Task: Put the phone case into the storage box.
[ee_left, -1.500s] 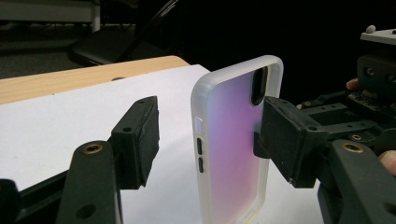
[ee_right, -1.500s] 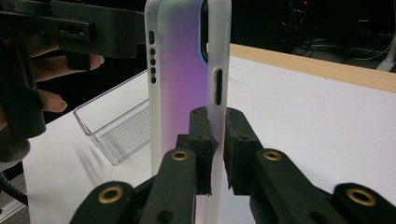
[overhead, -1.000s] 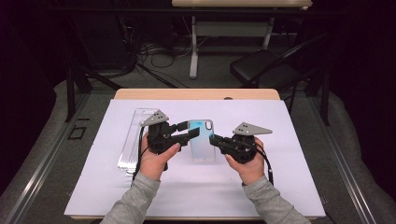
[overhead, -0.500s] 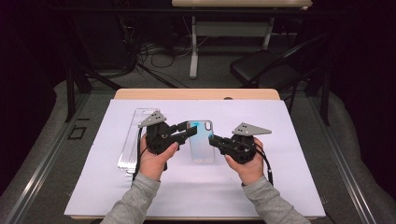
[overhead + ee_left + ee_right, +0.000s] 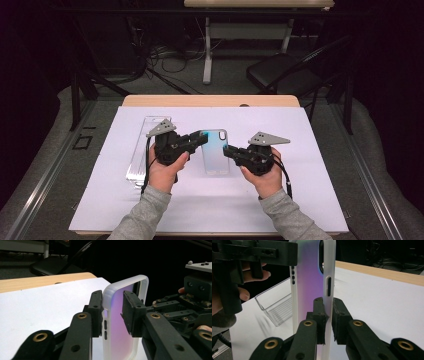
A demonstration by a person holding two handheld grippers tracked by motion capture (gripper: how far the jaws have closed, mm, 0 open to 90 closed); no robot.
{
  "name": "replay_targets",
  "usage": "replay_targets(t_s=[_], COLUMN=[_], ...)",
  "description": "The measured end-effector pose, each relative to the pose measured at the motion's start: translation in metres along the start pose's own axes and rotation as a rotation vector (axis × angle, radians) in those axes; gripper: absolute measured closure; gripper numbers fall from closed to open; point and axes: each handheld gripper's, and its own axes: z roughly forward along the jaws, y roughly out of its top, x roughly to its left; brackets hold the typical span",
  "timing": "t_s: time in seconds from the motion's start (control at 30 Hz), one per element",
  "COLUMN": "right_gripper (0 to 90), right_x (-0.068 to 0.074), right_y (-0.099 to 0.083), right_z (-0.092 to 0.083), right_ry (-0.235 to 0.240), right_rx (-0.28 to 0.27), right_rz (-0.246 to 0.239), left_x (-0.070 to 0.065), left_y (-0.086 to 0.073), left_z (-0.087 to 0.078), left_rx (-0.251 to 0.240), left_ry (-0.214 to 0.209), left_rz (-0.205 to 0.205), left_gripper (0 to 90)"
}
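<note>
1. White paper (image 5: pixel 300 200) covers a wooden tabletop (image 5: pixel 210 101) in the high view. A translucent phone case (image 5: pixel 216 156) with a bluish tint sits at the middle of the sheet, between two hand-held grippers. The left gripper (image 5: pixel 200 138) reaches in from the left to the case's far left corner. The right gripper (image 5: pixel 227 151) reaches in from the right to the case's right edge. A clear plastic tray (image 5: pixel 142 150) lies on the paper to the left, just beside the left hand (image 5: pixel 162 172). The right hand (image 5: pixel 262 180) holds its gripper near the person.

2. Left gripper view: the phone case (image 5: pixel 125 322) stands on edge between the two black jaws of the left gripper (image 5: pixel 112 312). Its frosted side rail, with button cut-outs, lies against the left jaw. The right jaw sits in front of the pinkish back panel. These jaws have just been closing on the case, and now stand narrow around its rail.

3. Right gripper view: the right gripper (image 5: pixel 328 320) has its jaws pinched narrow on the frosted edge of the phone case (image 5: pixel 308 277), holding it upright. The plastic tray (image 5: pixel 277 308) rests on the paper at the left, behind the case.
</note>
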Motion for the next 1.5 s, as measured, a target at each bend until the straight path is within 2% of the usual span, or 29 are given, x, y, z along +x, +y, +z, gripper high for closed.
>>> replay_targets(t_s=[0.3,0.83,1.5], right_gripper=[82.6,81.8,82.0], right_x=[0.0007,-0.0022,-0.0021], right_y=[-0.0002,0.0,-0.0001], right_z=[0.0002,0.0,-0.0001], right_ry=[0.007,0.024,0.036], right_rx=[0.003,0.0,0.001], right_rz=[0.0,0.016,0.004], left_x=[0.0013,0.0019,0.0023], left_y=[0.0002,0.0007,0.0009], left_z=[-0.0032,-0.005,-0.0071], left_rx=[0.006,0.013,0.019], left_ry=[0.005,-0.011,-0.016], left_rz=[0.005,0.009,0.014], left_gripper=[79.3,82.3,82.6])
